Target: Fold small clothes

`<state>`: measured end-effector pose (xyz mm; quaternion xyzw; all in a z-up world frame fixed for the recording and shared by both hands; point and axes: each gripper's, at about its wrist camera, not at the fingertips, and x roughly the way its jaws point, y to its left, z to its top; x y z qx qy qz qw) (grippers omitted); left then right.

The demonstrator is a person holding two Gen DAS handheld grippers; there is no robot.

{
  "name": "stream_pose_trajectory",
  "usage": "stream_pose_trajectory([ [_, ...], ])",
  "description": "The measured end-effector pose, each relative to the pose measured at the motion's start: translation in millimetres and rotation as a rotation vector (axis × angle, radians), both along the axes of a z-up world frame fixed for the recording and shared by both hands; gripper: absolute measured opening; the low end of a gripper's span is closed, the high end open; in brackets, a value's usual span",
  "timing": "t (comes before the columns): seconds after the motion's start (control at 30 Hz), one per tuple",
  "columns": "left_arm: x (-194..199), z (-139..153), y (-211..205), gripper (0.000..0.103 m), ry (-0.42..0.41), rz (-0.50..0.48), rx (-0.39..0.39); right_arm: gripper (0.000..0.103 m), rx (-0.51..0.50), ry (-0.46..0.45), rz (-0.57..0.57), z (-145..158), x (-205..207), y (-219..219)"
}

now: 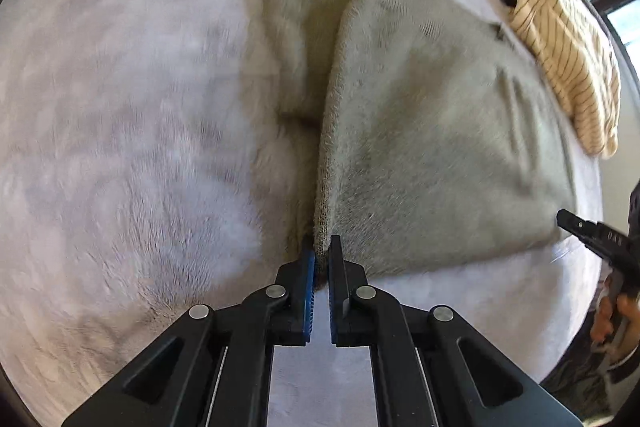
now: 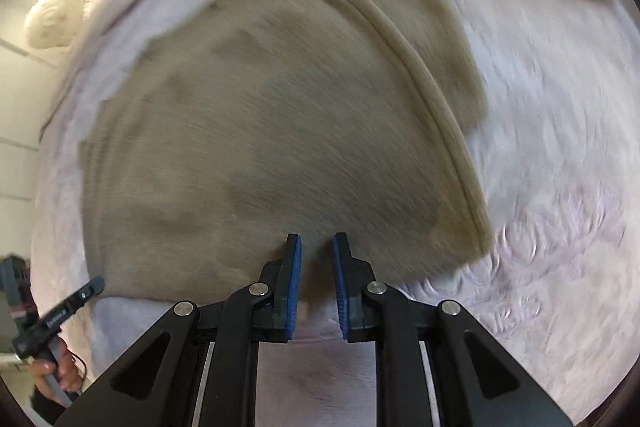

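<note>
Left wrist view: your left gripper [image 1: 322, 245] pinches the grey-green garment [image 1: 420, 131] at its folded edge.
Motion blur hides fabric detail. Your right gripper [image 2: 317, 241], 2 pads slightly apart, hovers at the garment's near hem; whether it touches is unclear. Bare blanket [image 2: 552, 155] lies right of them; the striped garment [image 1: 568, 59] is cut off beyond.

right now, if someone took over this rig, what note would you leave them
Left gripper: shut on the near edge of the olive garment.
Right gripper: jaws slightly apart over the garment, holding nothing.
Garment lies on the pale blanket, one part already folded in; striped garment waits beyond it.
Left: finish folding this one, then the striped one.
</note>
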<state>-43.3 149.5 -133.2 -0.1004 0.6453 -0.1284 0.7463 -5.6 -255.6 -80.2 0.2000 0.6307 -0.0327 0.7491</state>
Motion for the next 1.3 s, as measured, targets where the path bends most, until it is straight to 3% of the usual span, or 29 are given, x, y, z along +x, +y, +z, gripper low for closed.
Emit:
stream_pose_trajectory([
  [0.13,-6.3,6.1,3.2,0.007,-0.017,-0.001,0.008,0.016,0.002,-0.013,0.001,9.1,-10.4,-5.4],
  [0.3,-8.1,36.2,24.9,0.007,-0.076,0.022,0.035,0.016,-0.008,-0.091,0.022,32.5,-9.1,-9.3],
  [0.47,17.1,58.0,24.6,0.007,-0.151,0.030,0.012,0.016,-0.032,-0.128,-0.007,40.9,2.8,-20.4],
  [0.63,38.0,41.3,-13.8,0.007,-0.160,-0.027,0.011,0.016,-0.080,-0.079,-0.013,20.8,17.5,-18.3],
  [0.73,41.8,5.7,-21.9,0.007,-0.095,-0.030,0.098,0.014,-0.072,-0.021,-0.042,2.0,12.3,-31.4],
  [0.77,41.2,-0.4,-17.9,0.007,-0.079,-0.020,0.072,0.013,-0.056,-0.026,-0.053,1.7,9.7,-35.5],
  [0.9,39.2,8.0,-6.7,0.007,-0.078,0.007,0.034,0.015,-0.037,-0.037,-0.081,8.6,-1.3,-44.5],
  [1.07,36.3,21.3,-0.6,0.007,-0.091,0.007,0.130,0.017,-0.006,-0.056,-0.113,20.9,-12.0,-44.1],
  [1.17,35.3,24.2,7.6,0.007,-0.073,0.049,0.103,0.017,0.012,-0.067,-0.095,27.8,-14.3,-33.1],
  [1.3,33.3,24.2,13.4,0.007,-0.070,0.071,0.136,0.017,0.047,-0.060,-0.055,27.4,-9.7,-11.9],
])
